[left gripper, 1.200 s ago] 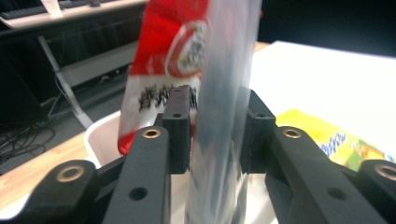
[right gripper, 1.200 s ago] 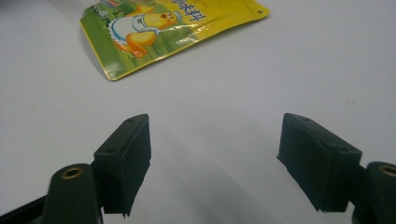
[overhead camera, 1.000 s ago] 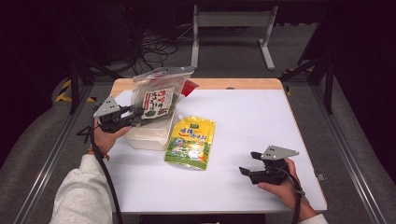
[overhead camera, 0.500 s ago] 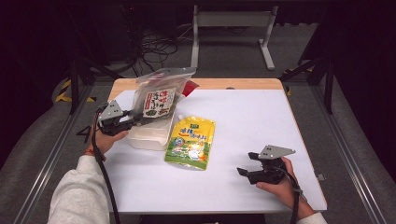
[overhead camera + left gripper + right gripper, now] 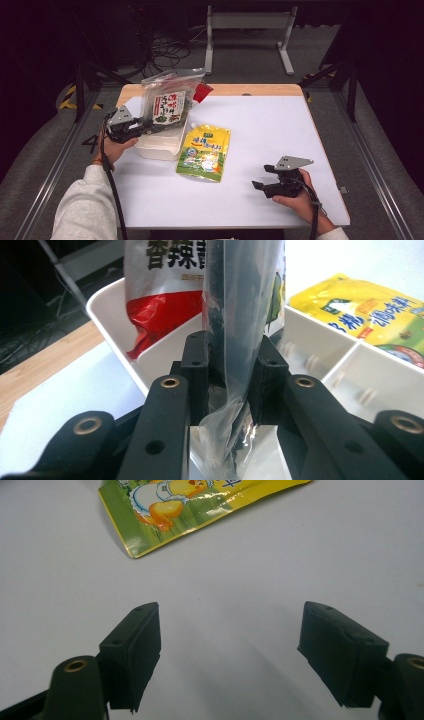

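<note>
My left gripper [image 5: 227,385] pinches the clear snack bag [image 5: 240,300] by its edge, holding it just beyond my fingertips over the white divided tray [image 5: 320,357], whose near compartments lie bare. My right gripper [image 5: 230,650] is spread wide above the table [image 5: 240,570], with the yellow pouch [image 5: 190,505] lying flat ahead.

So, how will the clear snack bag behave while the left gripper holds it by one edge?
The clear snack bag is thin film, creased between the left gripper pads, so it is probably floppy and may sag. It stands tilted over the white tray, so it seems light. Glossy film could slip.
</note>
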`<state>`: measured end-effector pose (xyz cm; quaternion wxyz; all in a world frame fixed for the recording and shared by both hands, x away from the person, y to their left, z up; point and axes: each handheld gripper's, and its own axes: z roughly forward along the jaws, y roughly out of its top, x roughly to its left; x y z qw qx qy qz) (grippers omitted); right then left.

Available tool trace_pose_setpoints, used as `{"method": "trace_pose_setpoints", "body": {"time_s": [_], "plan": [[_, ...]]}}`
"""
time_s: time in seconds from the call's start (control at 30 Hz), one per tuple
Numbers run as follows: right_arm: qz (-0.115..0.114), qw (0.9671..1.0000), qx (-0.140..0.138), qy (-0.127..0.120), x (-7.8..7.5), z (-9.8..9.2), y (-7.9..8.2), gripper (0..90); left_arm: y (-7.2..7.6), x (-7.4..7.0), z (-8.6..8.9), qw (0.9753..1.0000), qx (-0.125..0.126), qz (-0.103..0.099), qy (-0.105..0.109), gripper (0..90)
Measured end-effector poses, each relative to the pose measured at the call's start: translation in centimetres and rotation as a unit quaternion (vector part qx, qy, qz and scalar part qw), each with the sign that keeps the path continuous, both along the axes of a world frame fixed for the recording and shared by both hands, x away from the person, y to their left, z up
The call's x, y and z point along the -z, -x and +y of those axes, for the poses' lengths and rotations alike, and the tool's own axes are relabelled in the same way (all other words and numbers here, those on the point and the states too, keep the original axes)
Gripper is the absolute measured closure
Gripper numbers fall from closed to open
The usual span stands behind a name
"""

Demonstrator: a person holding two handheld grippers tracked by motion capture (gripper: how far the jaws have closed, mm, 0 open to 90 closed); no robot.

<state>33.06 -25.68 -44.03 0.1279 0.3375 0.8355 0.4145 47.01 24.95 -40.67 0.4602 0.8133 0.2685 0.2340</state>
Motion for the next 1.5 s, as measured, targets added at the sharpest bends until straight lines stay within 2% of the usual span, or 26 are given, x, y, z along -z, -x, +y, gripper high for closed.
{"method": "trace_pose_setpoints", "body": {"time_s": [0.1, 0.17, 0.2, 0.47, 0.53, 0.63, 0.73, 0.77, 0.8, 0.83, 0.87, 0.9, 0.93, 0.97, 1.03, 1.1, 1.13, 1.17, 1.23, 1.27, 1.3, 1.33, 1.5], "plan": [[0.000, 1.0000, -0.003, 0.002, 0.0, 0.1, 0.0, 24.1, -0.3, 0.1, 0.1, 1.0000, -0.002, 0.007, 0.005, 73.4], [0.000, 1.0000, -0.002, 0.002, 0.0, 0.1, 0.0, 24.1, -0.3, 0.0, 0.0, 1.0000, -0.003, 0.005, -0.001, 73.4], [-0.001, 1.0000, -0.001, 0.001, 0.0, 0.2, 0.0, 24.1, -0.3, -0.1, -0.3, 0.9999, -0.007, -0.001, -0.014, 73.4], [0.005, 0.9999, -0.009, 0.006, 0.1, 0.7, -0.2, 24.2, -0.6, 0.0, -0.4, 0.9998, -0.012, 0.002, -0.017, 73.2], [0.005, 0.9999, -0.011, 0.006, 0.1, 0.9, -0.2, 24.2, -0.7, 0.0, -0.3, 0.9998, -0.011, 0.006, -0.013, 73.2], [0.006, 0.9999, -0.014, 0.006, 0.2, 1.0, -0.3, 24.1, -0.7, 0.2, 0.1, 0.9997, -0.012, 0.014, 0.013, 72.5], [0.007, 0.9999, -0.013, 0.007, 0.2, 0.9, -0.3, 24.1, -0.6, 0.1, 0.2, 0.9996, -0.012, 0.012, 0.024, 69.6], [0.005, 0.9999, -0.014, 0.006, 0.1, 0.8, -0.3, 24.0, -0.4, 0.0, 0.3, 0.9991, -0.010, 0.018, 0.036, 68.1], [0.005, 0.9999, -0.014, 0.006, 0.1, 0.8, -0.3, 24.0, -0.4, 0.0, 0.3, 0.9991, -0.010, 0.018, 0.036, 65.3], [0.004, 0.9999, -0.013, 0.005, 0.1, 0.7, -0.3, 24.0, -0.2, -0.1, 0.2, 0.9992, -0.016, 0.013, 0.034, 65.3], [0.003, 0.9999, -0.011, 0.003, 0.0, 0.6, -0.2, 24.0, -0.1, -0.3, 0.1, 0.9992, -0.016, 0.013, 0.035, 58.8], [0.002, 1.0000, -0.008, 0.001, -0.1, 0.5, -0.2, 24.0, 0.2, -0.7, -0.2, 0.9992, -0.014, 0.002, 0.039, 55.6], [0.002, 1.0000, -0.008, 0.001, -0.1, 0.5, -0.2, 24.0, 0.2, -0.7, -0.2, 0.9992, -0.014, 0.002, 0.039, 51.8], [0.002, 1.0000, -0.006, 0.001, -0.1, 0.4, -0.2, 24.0, 0.3, -0.9, -0.3, 0.9987, -0.016, -0.003, 0.048, 51.8], [0.001, 1.0000, -0.005, 0.002, -0.1, 0.4, 0.0, 24.0, 0.5, -1.3, -0.7, 0.9981, -0.024, -0.017, 0.054, 47.4], [0.001, 1.0000, -0.007, 0.003, -0.1, 0.5, 0.0, 24.0, 0.7, -1.7, -0.8, 0.9960, -0.016, -0.026, 0.084, 48.2], [0.001, 1.0000, -0.007, 0.004, -0.1, 0.5, 0.0, 24.0, 0.7, -2.0, -1.0, 0.9945, -0.020, -0.033, 0.097, 49.0], [0.001, 1.0000, -0.007, 0.004, -0.1, 0.5, 0.0, 23.9, 0.7, -2.0, -1.1, 0.9938, -0.016, -0.033, 0.105, 50.0], [0.002, 1.0000, -0.007, 0.004, 0.0, 0.5, -0.1, 23.9, 0.6, -2.0, -1.2, 0.9938, -0.016, -0.034, 0.105, 50.7], [0.002, 1.0000, -0.006, 0.005, 0.0, 0.5, -0.1, 23.9, 0.6, -2.0, -1.4, 0.9947, -0.019, -0.035, 0.095, 54.4], [0.002, 1.0000, -0.006, 0.005, 0.0, 0.5, -0.1, 23.9, 0.6, -1.9, -1.5, 0.9959, -0.005, -0.032, 0.085, 59.9], [0.003, 1.0000, -0.006, 0.005, 0.0, 0.4, -0.1, 23.9, 0.6, -1.8, -1.6, 0.9962, -0.012, -0.036, 0.078, 71.2], [0.005, 0.9999, -0.008, 0.005, 0.1, 0.5, -0.1, 23.9, 0.3, -1.5, -1.0, 0.9967, -0.012, -0.030, 0.074, 74.8]]}}
